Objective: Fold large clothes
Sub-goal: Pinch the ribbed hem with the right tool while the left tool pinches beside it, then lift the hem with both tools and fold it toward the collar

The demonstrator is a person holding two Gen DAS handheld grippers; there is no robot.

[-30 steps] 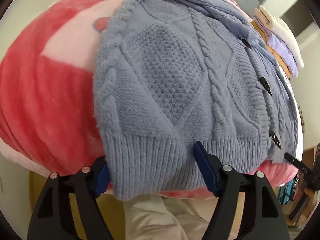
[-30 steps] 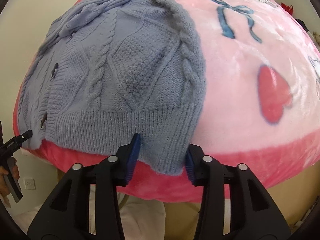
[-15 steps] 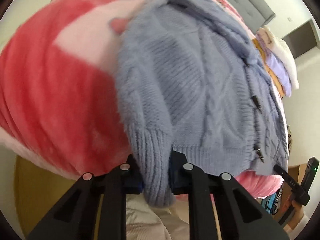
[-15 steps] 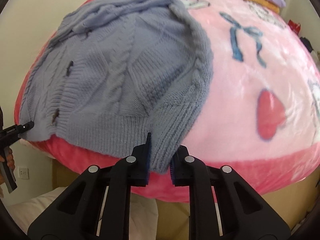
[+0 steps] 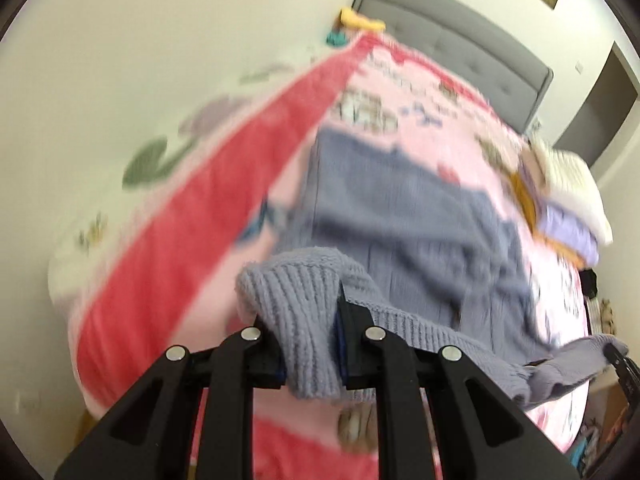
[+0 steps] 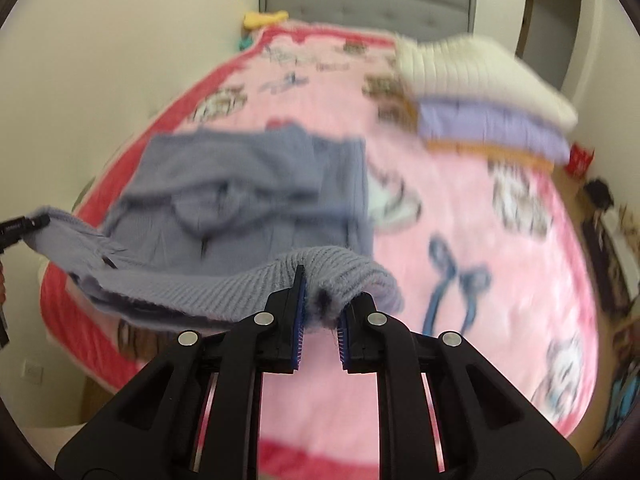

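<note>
Now each claw, left (image 5: 310, 344) and right (image 6: 321, 322), pinches the cardigan (image 6: 248, 196) hem above the blanket's (image 6: 480, 240) bare side.

The cardigan (image 5: 404, 216) is chunky blue-grey knit wool, matt and slightly fuzzy; the ribbed hem (image 6: 328, 270) bunched between the jaws shows coarse raised ridges and loose fibres. The left gripper (image 5: 310, 344) and right gripper (image 6: 320, 320) are matt black plastic with small shiny metal pins, their jaws lined with blue ridged rubbery pads. Beyond the jaws, the blanket (image 6: 460, 216) on the bed is soft plush fleece, pink and red, with a faint sheen. The folded stack (image 6: 488, 108) farther off is knitted cloth, the top piece cream and ribbed. The headboard (image 5: 452, 40) looks like grey tufted fabric.
</note>
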